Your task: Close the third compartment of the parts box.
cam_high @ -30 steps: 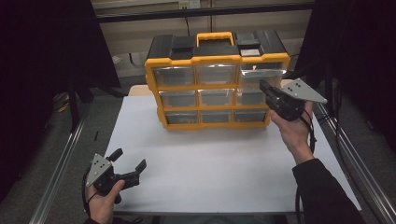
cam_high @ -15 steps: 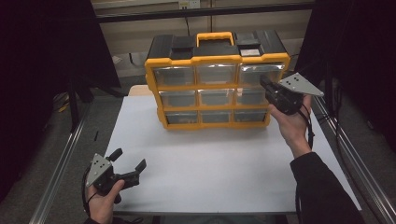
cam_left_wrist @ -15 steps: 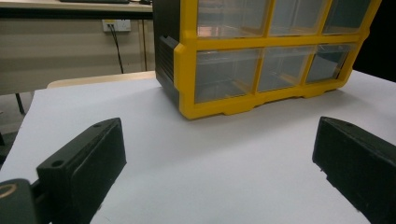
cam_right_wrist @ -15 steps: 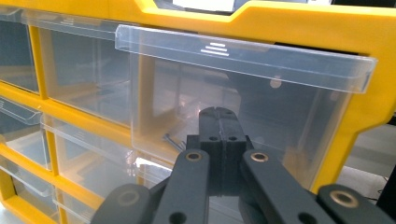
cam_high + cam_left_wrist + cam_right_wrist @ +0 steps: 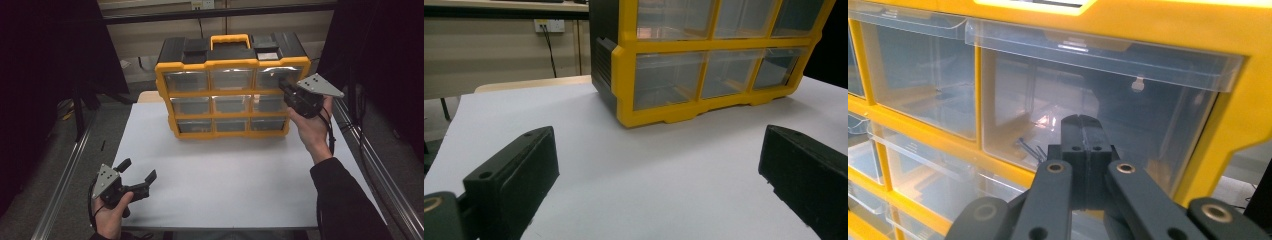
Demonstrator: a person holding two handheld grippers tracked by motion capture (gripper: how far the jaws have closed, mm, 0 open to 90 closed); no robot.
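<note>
While the left gripper (image 5: 134, 182) rests with jaws wide and empty on the worktop (image 5: 240, 170), the right gripper (image 5: 286, 90), jaws closed on nothing, has crept to the organiser's (image 5: 232, 85) top-right drawer (image 5: 1098, 100); probably about to nudge it.

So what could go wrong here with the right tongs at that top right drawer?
The right tongs are shut with nothing between them, right at the clear front of the top right drawer; a push might only shove the organizer back. The left tongs sit open at the near table edge, far off, so nothing braces it.
</note>
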